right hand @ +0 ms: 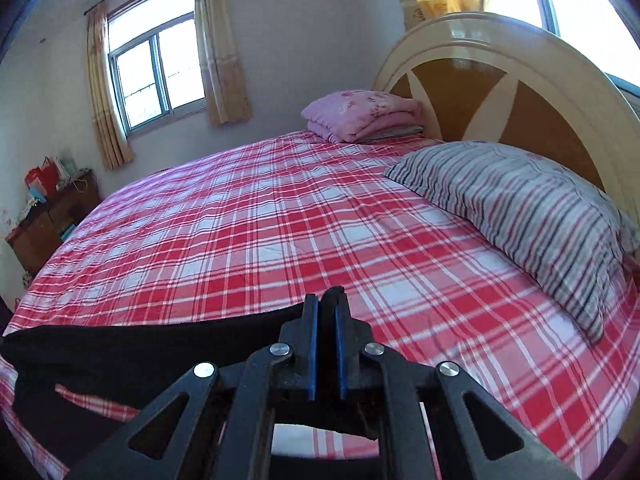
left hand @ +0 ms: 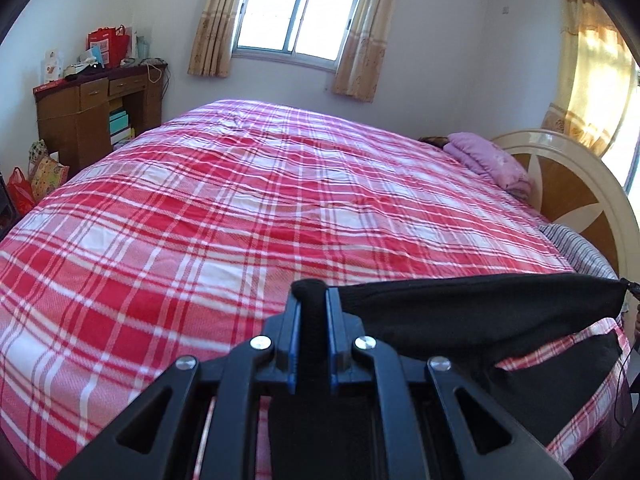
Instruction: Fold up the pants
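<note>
Black pants [left hand: 472, 312] hang stretched between my two grippers above the near edge of a bed with a red and white plaid sheet [left hand: 240, 208]. My left gripper [left hand: 314, 292] is shut on one end of the black cloth, which bunches between its blue pads. In the right wrist view my right gripper [right hand: 326, 304] is shut on the other end, and the pants [right hand: 140, 344] run off to the left. The lower part of the pants droops onto the sheet [right hand: 280, 220] below the grippers.
A striped pillow [right hand: 532, 216] lies by the wooden headboard [right hand: 520, 92] at right. A folded pink blanket [right hand: 364, 114] sits at the far head corner. A wooden desk [left hand: 96, 120] with bags stands left of the bed, under a curtained window [left hand: 296, 16].
</note>
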### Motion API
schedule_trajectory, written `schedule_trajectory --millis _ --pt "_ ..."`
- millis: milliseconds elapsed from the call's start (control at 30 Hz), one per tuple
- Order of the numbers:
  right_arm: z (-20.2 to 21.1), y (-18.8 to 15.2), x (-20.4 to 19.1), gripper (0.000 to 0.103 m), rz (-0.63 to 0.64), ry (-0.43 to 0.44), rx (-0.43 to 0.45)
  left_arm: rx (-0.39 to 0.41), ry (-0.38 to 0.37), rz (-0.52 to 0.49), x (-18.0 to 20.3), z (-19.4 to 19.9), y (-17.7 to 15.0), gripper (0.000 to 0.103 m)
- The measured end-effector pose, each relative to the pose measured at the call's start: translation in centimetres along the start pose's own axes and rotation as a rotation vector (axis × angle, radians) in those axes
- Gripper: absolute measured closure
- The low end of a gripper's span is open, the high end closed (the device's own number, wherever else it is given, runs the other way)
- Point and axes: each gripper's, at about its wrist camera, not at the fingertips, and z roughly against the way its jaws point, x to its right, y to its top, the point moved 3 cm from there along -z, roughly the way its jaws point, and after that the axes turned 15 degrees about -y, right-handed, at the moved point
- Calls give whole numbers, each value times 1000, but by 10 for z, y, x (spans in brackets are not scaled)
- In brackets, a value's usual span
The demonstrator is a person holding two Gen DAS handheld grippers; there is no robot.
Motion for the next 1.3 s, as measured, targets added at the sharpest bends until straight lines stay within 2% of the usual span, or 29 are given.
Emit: schedule_trajectory --millis 267,500,567,600,667,700,767,833,933,1067,1200,1300 --pt "25 -63 35 96 -57 -3 -46 -21 -50 14 1 25 -55 91" --pt "23 -114 52 96 -32 -27 -125 -75 -48 2 -6 22 -98 89" --pt "23 -123 55 95 -17 -37 -145 -70 -41 -14 -6 27 -104 80" --pt "24 -126 58 95 -18 -37 -152 -62 -36 -27 -6 30 -105 79" --pt "27 -128 66 87 -17 -76 -159 -70 -40 -50 -6 36 -109 76" --pt "29 -129 71 77 -19 -93 -156 -76 -29 -65 -6 39 -111 73" --pt "35 -129 85 73 -44 -139 -147 -83 1 -102 -9 46 -116 56" --pt "41 -128 94 73 -62 -169 -141 -83 30 -114 -16 55 -120 46" --pt "58 -122 97 72 -95 -175 -111 -65 83 -89 -33 67 -120 46" --pt "83 -111 59 72 -51 -101 -62 -23 132 -22 -53 82 -113 46" --pt "105 -108 -38 72 153 34 -33 -2 95 -22 -39 81 -101 46" --pt "117 -123 -125 71 330 141 -37 -30 67 -48 -19 64 -94 46"
